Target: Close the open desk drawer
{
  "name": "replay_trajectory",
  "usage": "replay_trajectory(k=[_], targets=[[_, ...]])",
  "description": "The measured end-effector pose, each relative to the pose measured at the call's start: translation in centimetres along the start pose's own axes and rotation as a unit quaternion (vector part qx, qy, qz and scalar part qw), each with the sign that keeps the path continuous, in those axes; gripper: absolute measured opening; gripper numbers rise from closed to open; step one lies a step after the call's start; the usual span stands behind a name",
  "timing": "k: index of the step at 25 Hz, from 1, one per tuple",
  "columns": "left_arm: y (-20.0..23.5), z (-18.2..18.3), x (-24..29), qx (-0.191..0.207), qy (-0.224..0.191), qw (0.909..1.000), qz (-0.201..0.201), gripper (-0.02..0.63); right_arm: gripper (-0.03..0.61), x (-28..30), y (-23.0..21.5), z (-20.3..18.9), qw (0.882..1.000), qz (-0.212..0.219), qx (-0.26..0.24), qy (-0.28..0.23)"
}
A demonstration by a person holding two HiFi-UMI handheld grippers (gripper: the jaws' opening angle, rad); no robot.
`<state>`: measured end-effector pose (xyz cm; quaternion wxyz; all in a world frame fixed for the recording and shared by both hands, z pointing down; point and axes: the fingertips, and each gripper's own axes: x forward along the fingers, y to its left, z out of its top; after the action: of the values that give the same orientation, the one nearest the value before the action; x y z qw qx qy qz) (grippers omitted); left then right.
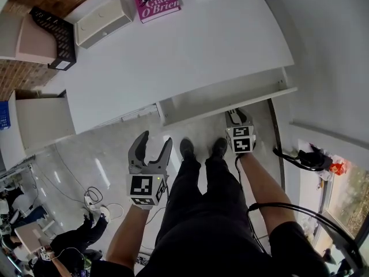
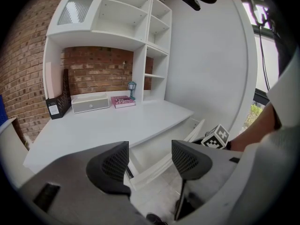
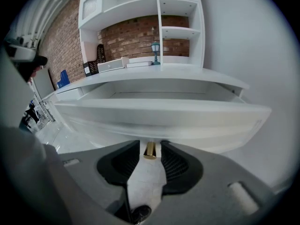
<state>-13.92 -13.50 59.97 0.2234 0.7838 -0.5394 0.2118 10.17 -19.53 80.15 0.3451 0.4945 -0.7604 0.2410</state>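
Drawer (image 1: pixel 222 104) is open, pulled out from under the counter's (image 1: pixel 190 51) front edge on the right side. Right gripper (image 1: pixel 236 116) is at the drawer front. Its fingers are only narrowly apart around the brass knob (image 3: pixel 150 150), with a sliver of gap on each side, so not clamped. Left gripper (image 1: pixel 155 138) is over the floor, left of the drawer, fingers wide apart, holding nothing.

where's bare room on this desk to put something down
The desk top is bare across its middle and front, from the back row to the open drawer, which looks empty too. Crowded only along the back: black tray, white box, pink book. The right gripper sits at the drawer's front.
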Motion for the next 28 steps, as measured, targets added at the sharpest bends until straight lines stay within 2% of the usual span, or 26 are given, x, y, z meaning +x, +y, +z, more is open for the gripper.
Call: replay_trajectory(k=[28], targets=[[3.7, 0.5, 2.9, -0.025, 0.017, 0.9993, 0.021, 0.281, 0.141, 7.2, -1.3, 8.5, 1.0, 0.002, 0.023, -0.013]])
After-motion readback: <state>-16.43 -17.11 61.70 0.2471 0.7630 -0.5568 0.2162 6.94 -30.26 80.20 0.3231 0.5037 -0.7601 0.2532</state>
